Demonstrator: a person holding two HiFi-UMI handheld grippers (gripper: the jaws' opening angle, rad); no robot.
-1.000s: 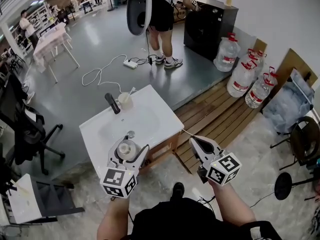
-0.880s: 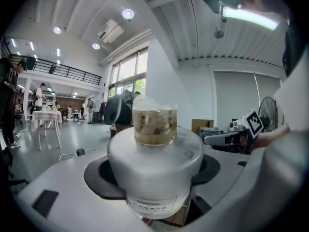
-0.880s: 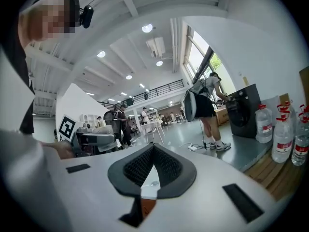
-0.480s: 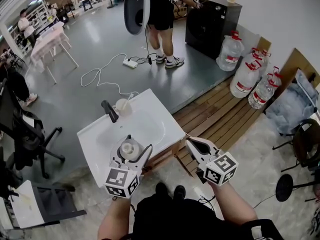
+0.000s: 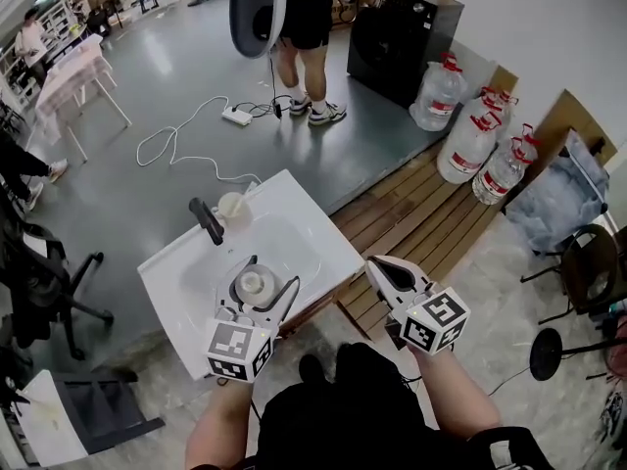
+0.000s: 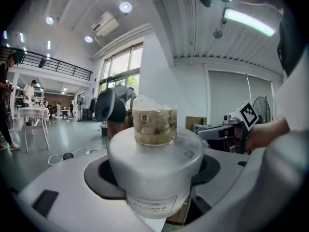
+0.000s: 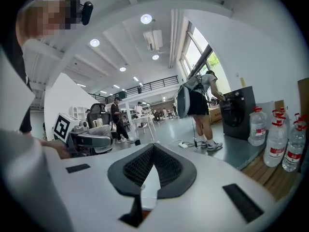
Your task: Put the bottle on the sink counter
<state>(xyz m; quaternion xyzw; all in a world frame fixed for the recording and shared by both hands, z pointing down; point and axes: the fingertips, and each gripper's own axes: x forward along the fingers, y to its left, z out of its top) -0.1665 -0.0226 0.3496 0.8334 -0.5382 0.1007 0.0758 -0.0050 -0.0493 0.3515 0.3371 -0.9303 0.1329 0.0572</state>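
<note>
Bottle [image 6: 155,161] upright, clamped between the jaws

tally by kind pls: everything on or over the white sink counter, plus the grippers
White plastic bottle with a clear cap: 1
Black faucet: 1
Pale round cup: 1
Grippers, left gripper shut on the bottle, right gripper shut and empty: 2
Total: 5

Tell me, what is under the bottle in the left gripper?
The white sink lies under the bottle, held by the left gripper over the basin's near side. The bottle covers the spot below it, so contact cannot be seen.
</note>
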